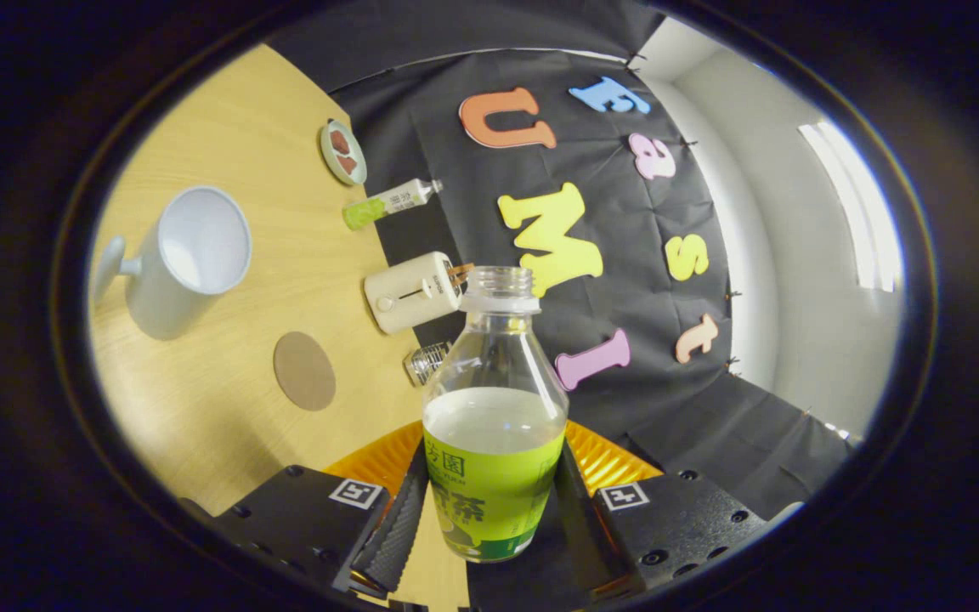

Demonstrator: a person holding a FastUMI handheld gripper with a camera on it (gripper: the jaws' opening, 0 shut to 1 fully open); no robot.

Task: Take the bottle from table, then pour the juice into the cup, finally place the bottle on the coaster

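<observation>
The tool [489, 518] is clenched on a clear plastic bottle [494, 425], with one finger pressing on each side of its green label. The bottle has no cap. It stands upright between the fingers, and pale juice fills it to roughly the top of the label. The whole view is rolled to one side, so the wooden surface [226, 408] slopes up and away to the left of the bottle, which suggests the tool is held tilted and lifted off it. An orange rim [617, 463] shows just behind the bottle's base.

Beyond the fingers, a round brown coaster [304, 371] lies flat on the surface. Further on sits a white cup [188, 259] with a handle, open and empty inside, well apart from the coaster. Near the booth wall are a small clear glass [427, 360], a cream toaster [413, 291], a tube lying down [389, 203], and a small dish [342, 151] holding something reddish.
</observation>
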